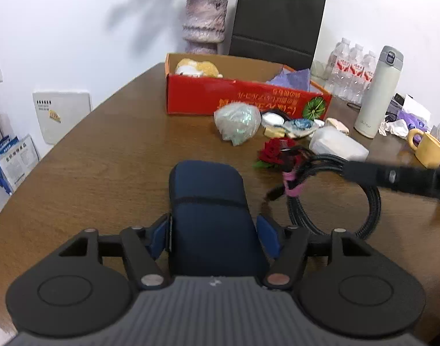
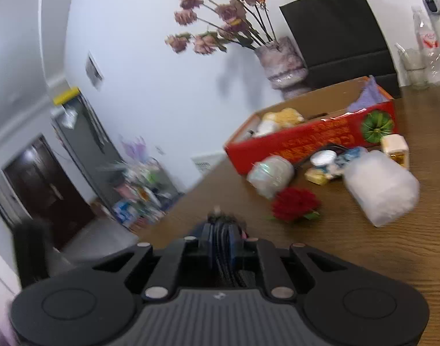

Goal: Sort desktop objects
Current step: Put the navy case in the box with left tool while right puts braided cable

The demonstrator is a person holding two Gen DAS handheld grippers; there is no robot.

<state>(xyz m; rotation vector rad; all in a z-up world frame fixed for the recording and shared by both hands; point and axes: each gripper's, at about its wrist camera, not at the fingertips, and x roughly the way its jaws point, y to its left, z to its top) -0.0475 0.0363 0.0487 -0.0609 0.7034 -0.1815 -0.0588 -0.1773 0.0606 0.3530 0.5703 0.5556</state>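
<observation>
My left gripper [image 1: 212, 227] is shut on a dark blue zip case [image 1: 208, 199] and holds it over the wooden table [image 1: 104, 150]. My right gripper [image 2: 221, 245] is shut on a coiled black braided cable [image 1: 335, 199] with a pink tie, seen edge-on in the right wrist view [image 2: 223, 248]; its black finger [image 1: 392, 177] enters the left wrist view from the right. A red cardboard box [image 1: 243, 98] stands at the back of the table with a yellow plush toy [image 1: 198, 67] and purple paper [image 1: 294, 79] inside.
In front of the box lie a clear bag [image 1: 237, 122], a red rose [image 1: 273, 151], a white plastic packet [image 1: 336, 144] and small items. A thermos [image 1: 378, 92], water bottles [image 1: 352, 69] and yellow mug [image 1: 428, 150] stand at right. A vase [image 1: 204, 24] and black bag [image 1: 277, 20] stand behind.
</observation>
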